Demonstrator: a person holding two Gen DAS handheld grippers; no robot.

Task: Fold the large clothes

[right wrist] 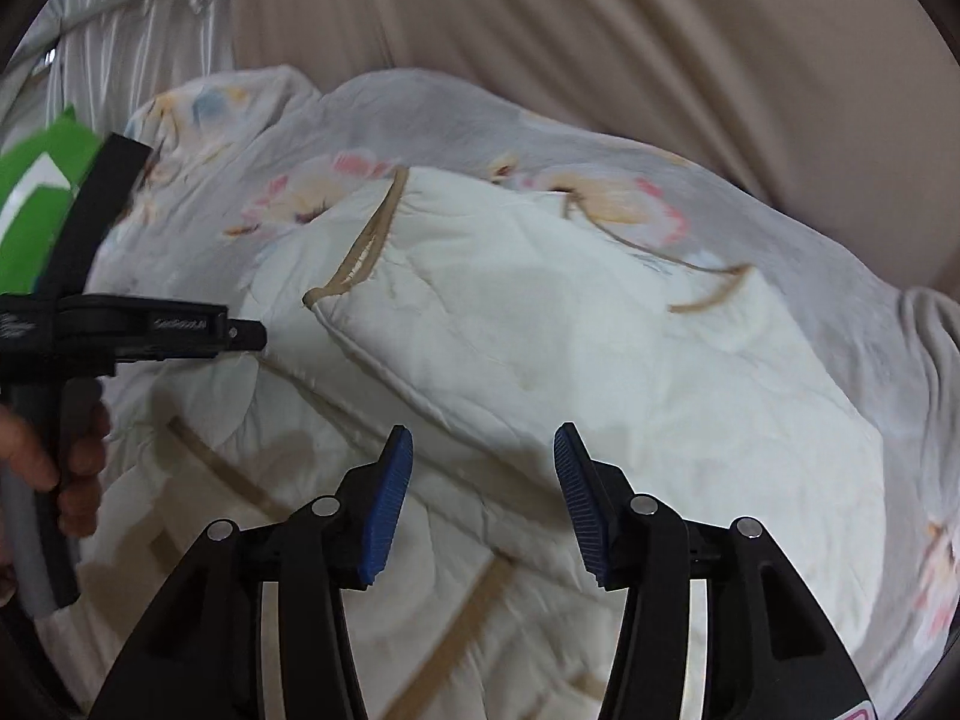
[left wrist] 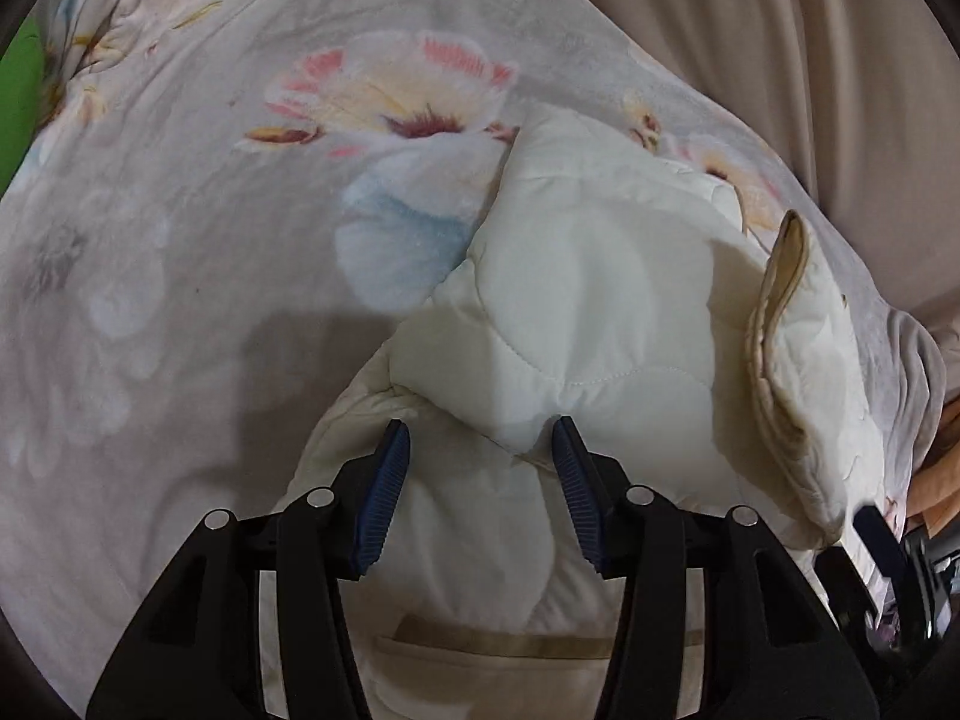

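Where it lies folded, cream quilted garment, tan trim, both tongs agape, empty.

Item: cream quilted padded garment with tan trim | State: partly folded, rumpled | Location: lying on grey floral blanket
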